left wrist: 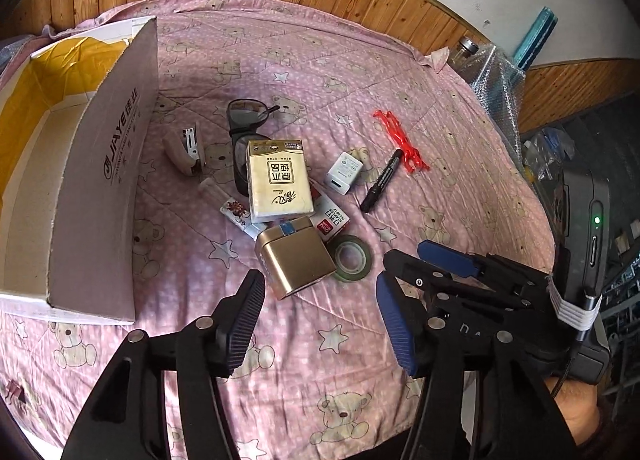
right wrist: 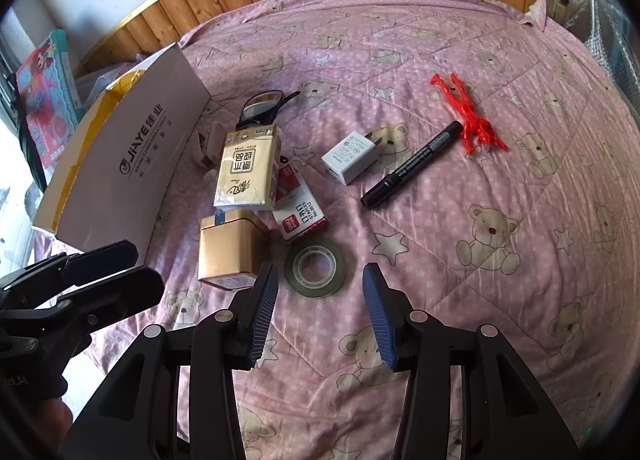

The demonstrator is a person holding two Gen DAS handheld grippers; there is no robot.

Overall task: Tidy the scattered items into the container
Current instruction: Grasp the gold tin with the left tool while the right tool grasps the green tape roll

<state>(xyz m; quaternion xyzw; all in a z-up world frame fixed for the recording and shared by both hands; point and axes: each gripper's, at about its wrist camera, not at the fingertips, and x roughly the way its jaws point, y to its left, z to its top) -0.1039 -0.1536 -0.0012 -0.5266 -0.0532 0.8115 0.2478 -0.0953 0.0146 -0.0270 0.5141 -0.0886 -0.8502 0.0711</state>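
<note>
Left wrist view: the left hand-held gripper [left wrist: 320, 324] hovers spread and empty above the pink bedspread [left wrist: 420, 72], just short of the gold tin [left wrist: 294, 260]. Around that tin lie the scattered items: a tape roll [left wrist: 351, 258] touching its right side, a tissue pack [left wrist: 278, 180] just behind it, resting on a red staples box [left wrist: 334, 218] and on glasses [left wrist: 246, 116]. Farther right of the tin sit a white charger [left wrist: 344, 173], a black marker [left wrist: 382, 180] and a red toy figure [left wrist: 400, 138]. The open cardboard box [left wrist: 104, 164] stands left of the tin, a stapler [left wrist: 186, 152] near its wall. The right hand-held gripper [right wrist: 318, 316] is also spread and empty, just short of the tape roll.
</note>
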